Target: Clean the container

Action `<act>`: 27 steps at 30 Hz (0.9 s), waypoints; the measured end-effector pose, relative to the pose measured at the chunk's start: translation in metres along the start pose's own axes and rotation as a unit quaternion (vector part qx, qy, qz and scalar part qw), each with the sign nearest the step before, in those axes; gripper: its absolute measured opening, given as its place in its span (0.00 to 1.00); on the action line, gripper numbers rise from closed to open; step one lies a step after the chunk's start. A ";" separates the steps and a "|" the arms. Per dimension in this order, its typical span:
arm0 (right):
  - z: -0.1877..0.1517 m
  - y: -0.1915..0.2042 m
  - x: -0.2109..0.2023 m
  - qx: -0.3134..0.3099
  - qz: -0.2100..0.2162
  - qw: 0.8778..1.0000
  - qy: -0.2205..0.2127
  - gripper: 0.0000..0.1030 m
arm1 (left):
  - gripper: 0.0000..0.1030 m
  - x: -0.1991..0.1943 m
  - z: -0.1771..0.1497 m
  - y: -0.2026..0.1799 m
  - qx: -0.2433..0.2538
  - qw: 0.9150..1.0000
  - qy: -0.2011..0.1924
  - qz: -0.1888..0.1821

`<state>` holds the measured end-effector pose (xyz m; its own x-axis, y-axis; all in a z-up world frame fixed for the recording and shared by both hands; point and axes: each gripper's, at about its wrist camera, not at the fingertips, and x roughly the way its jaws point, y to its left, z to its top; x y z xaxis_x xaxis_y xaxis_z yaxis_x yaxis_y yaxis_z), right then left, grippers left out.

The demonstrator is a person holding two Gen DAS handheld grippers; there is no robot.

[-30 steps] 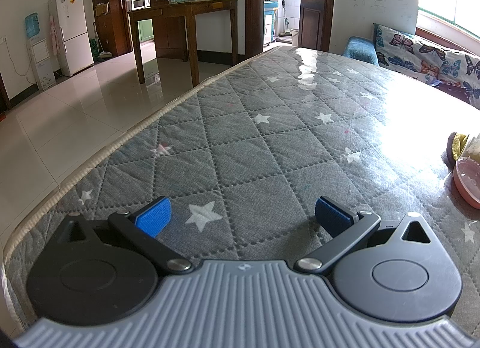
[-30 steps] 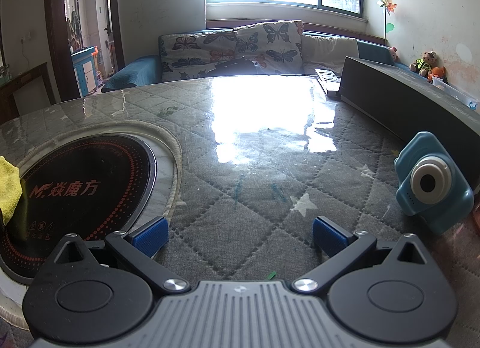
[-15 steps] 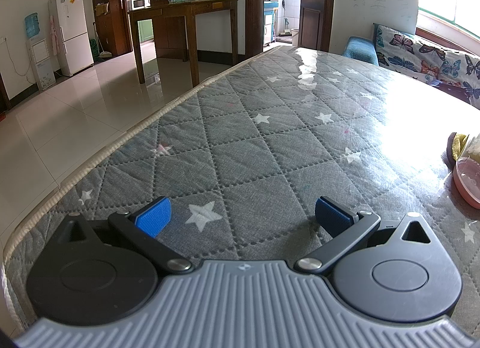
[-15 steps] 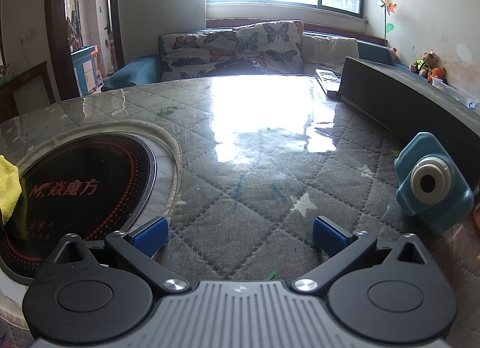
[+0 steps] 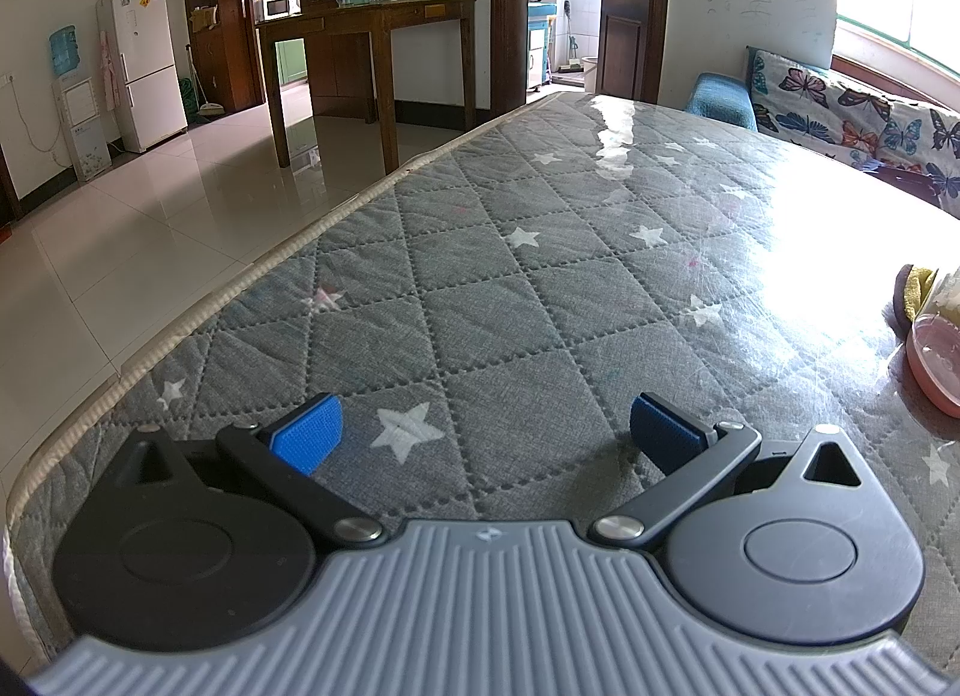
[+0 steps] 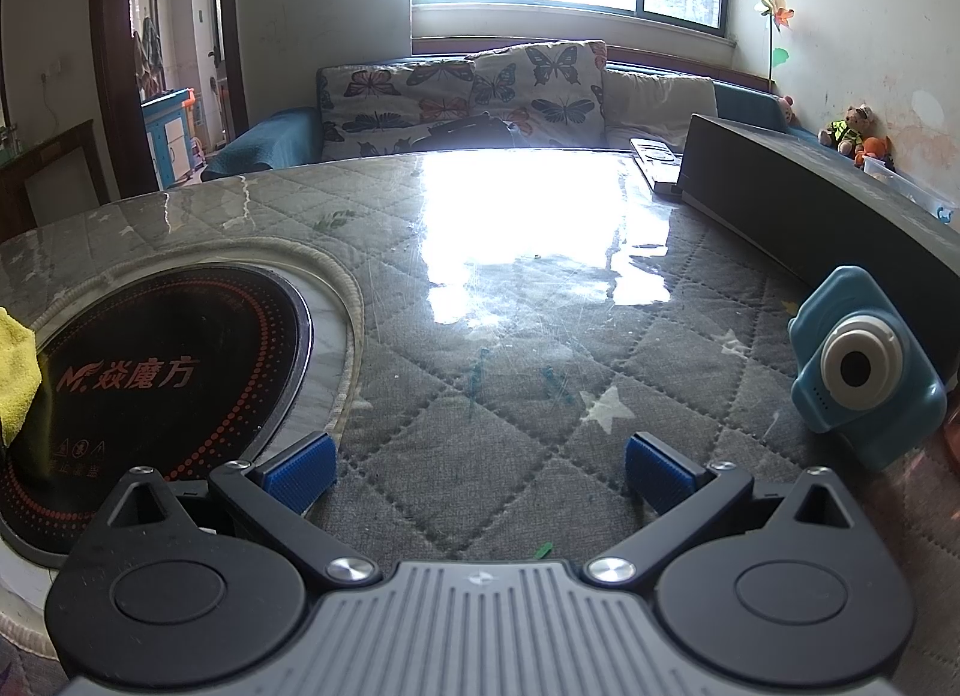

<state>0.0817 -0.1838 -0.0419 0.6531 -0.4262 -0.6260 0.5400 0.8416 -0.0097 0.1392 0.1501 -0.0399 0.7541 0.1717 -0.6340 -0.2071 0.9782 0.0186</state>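
Container: a pink container (image 5: 936, 363) sits on the table at the far right edge of the left wrist view, partly cut off by the frame.
Cloth: a yellow cloth (image 5: 921, 288) lies just behind the container (contact cannot be told).
Left gripper (image 5: 486, 435): fingers spread wide, nothing between the blue pads (image 5: 307, 433); it is low over the quilted star-patterned table cover (image 5: 540, 300), well apart from the container.
Right gripper (image 6: 478, 467): also wide open and holding nothing, just beside the round induction cooktop (image 6: 156, 384).
Toy camera: a blue toy camera (image 6: 861, 378) stands upright to the right.
Right view cloth: the yellow cloth shows at the cooktop's left edge.
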 end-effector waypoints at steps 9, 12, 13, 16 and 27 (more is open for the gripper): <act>0.000 -0.001 0.000 0.000 0.000 1.000 0.000 1.00 | 1.00 0.000 0.000 0.000 0.000 1.000 0.000 0.000; 0.000 -0.001 0.000 0.000 0.000 1.000 0.000 1.00 | 1.00 0.000 0.000 0.000 0.000 1.000 0.000 0.000; 0.000 -0.001 0.000 0.000 0.000 1.000 0.000 1.00 | 1.00 0.000 0.000 0.000 0.000 1.000 0.000 0.000; 0.000 0.000 0.000 0.000 0.000 1.000 0.000 1.00 | 1.00 0.000 0.000 -0.001 0.000 1.000 0.000 0.000; 0.000 0.001 0.000 0.000 0.000 1.000 0.000 1.00 | 1.00 0.000 0.000 0.000 0.000 1.000 0.000 0.000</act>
<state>0.0821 -0.1828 -0.0416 0.6528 -0.4263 -0.6262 0.5402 0.8415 -0.0097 0.1392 0.1498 -0.0397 0.7541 0.1718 -0.6339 -0.2074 0.9781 0.0184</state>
